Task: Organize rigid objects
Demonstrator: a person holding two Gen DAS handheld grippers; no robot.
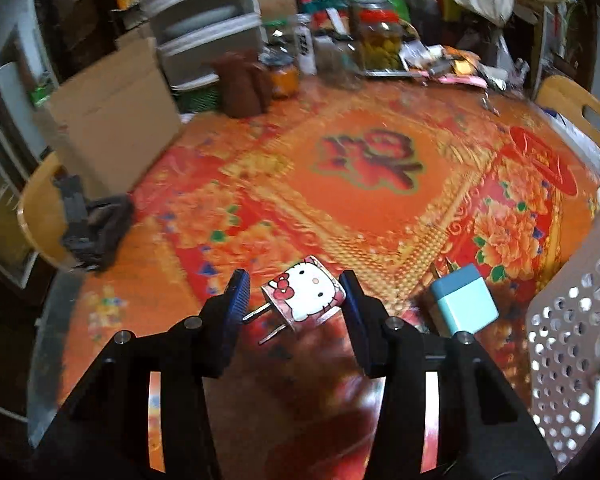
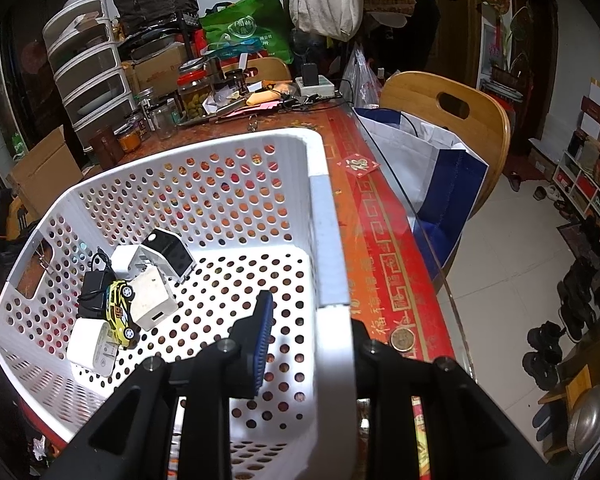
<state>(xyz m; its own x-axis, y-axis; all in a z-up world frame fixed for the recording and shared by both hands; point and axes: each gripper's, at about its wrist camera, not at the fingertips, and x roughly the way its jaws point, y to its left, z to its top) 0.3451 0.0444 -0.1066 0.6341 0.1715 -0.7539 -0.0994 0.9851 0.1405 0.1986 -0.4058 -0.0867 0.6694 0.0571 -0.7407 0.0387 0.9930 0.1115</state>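
In the left wrist view a Hello Kitty plug charger (image 1: 306, 294) lies on the red patterned tablecloth between the fingers of my open left gripper (image 1: 296, 300); the right pad is next to it, the left pad is apart. A light blue charger (image 1: 462, 300) lies just to its right. The white perforated basket (image 1: 572, 336) stands at the right edge. In the right wrist view my right gripper (image 2: 308, 332) straddles the basket's right wall (image 2: 328, 240), with the right finger hidden behind it. Inside lie a yellow toy car (image 2: 120, 312), white chargers (image 2: 90, 346) and a black adapter (image 2: 92, 292).
Jars (image 1: 380, 36), a brown cloth-covered pot (image 1: 242, 84) and clutter line the table's far side. A cardboard box (image 1: 112, 120) and dark cloth (image 1: 96, 224) sit at the left. A wooden chair (image 2: 444, 116) with a bag stands beyond the glass table edge. A coin (image 2: 403, 339) lies near the basket.
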